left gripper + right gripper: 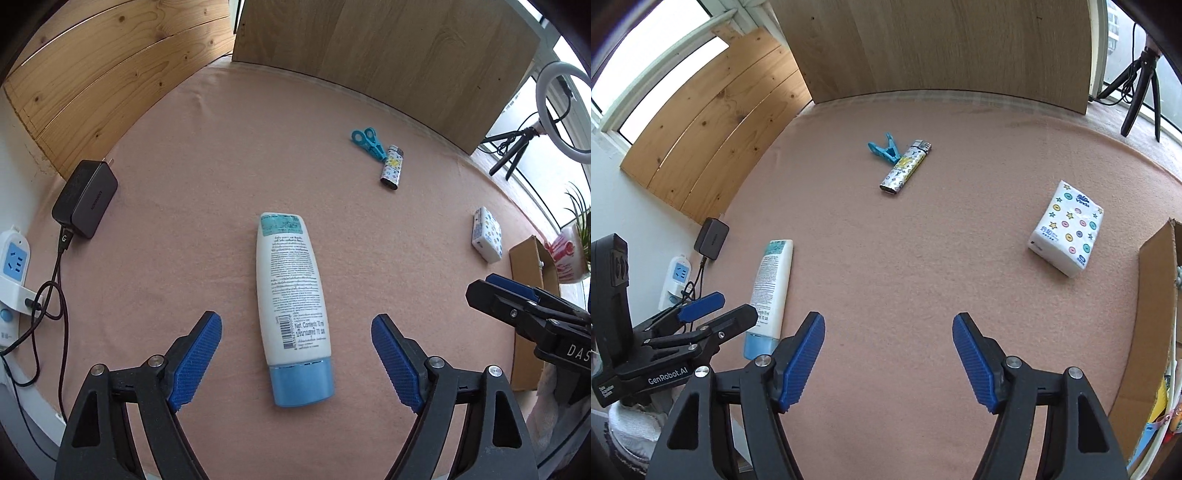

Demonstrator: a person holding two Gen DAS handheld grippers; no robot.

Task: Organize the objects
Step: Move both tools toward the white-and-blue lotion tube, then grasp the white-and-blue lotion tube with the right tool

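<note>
A white lotion tube [291, 295] with a light blue cap lies flat on the pink cloth [184, 177], cap toward me. My left gripper [296, 354] is open, its blue pads either side of the tube's lower half without touching it. In the right wrist view the same tube [772, 284] lies at the left, the left gripper [716, 314] beside it. My right gripper [888, 356] is open over bare cloth with nothing between its pads. A patterned lighter [905, 168], a teal clip [884, 147] and a tissue pack [1067, 227] lie farther off.
A black charger [85, 199] and a white power strip [11, 266] with cables sit at the cloth's left edge. Wooden boards [369, 55] stand along the back. A cardboard box [1156, 314] stands at the right edge, a ring light on a tripod [561, 110] behind it.
</note>
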